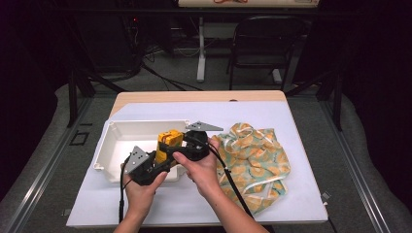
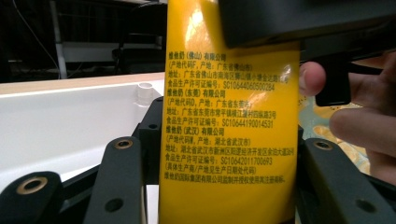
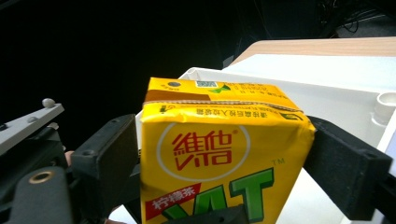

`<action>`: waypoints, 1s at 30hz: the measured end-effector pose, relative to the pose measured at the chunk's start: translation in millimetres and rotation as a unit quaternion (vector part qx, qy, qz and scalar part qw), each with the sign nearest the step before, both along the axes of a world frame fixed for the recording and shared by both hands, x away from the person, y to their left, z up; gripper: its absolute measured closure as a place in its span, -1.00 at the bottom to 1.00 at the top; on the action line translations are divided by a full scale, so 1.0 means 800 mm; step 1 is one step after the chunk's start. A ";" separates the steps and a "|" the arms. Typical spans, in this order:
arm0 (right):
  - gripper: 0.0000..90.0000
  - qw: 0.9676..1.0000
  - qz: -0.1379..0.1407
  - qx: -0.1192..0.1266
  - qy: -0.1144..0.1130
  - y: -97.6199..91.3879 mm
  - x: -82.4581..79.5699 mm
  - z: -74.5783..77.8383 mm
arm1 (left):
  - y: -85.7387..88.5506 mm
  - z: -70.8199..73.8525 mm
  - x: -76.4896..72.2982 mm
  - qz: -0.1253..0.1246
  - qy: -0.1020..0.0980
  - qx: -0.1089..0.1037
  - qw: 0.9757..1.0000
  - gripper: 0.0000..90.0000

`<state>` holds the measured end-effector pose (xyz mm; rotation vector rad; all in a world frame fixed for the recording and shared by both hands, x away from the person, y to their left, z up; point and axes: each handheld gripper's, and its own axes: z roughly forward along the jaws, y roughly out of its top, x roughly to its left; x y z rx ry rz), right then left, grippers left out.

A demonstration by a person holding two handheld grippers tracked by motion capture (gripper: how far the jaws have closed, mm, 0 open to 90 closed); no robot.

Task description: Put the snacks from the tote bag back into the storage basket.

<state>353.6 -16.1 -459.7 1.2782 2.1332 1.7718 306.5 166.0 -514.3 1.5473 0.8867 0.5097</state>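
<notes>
Both grippers are on the yellow drink carton (image 1: 169,141) right now, holding it over the white bin (image 1: 116,148) on the table (image 1: 301,194). The left gripper (image 1: 156,165) is clamped partway shut on the carton's narrow sides, pads pressed flat against it. The right gripper (image 1: 185,141) stands wide across the broad printed face: 1 pad looks to touch the right edge, the other sits just beside the left, and whether it truly grips I cannot tell.

The risk here: 2 tools on 1 soft carton. If the right jaws squeeze harder, the cardboard could buckle or twist out of the left's hold and drop into the bin. Pulling in different directions could crease it too.

The carton itself is bright yellow, red logo, green letters, dense black print down 1 side, folded seam on top, corners looking intact. A patterned cloth (image 1: 255,160) lies beside the bin.
</notes>
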 end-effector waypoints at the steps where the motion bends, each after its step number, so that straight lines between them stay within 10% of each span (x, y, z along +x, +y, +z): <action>1: -0.69 1.000 0.004 0.001 0.001 0.000 0.001 -0.001 | 0.000 0.000 0.000 -0.001 -0.001 0.000 1.000 0.17; 9: -0.38 0.999 0.021 0.032 0.000 -0.004 0.005 -0.002 | 0.004 -0.002 0.003 -0.016 -0.019 -0.004 1.000 0.13; 16: -0.35 0.998 0.012 -0.025 -0.065 0.007 -0.010 0.007 | 0.016 0.011 0.001 -0.017 -0.035 -0.010 0.999 -0.13; 30: -0.35 0.992 0.005 -0.067 -0.108 0.016 -0.018 0.004 | 0.017 0.015 0.009 -0.045 0.021 -0.002 0.999 0.04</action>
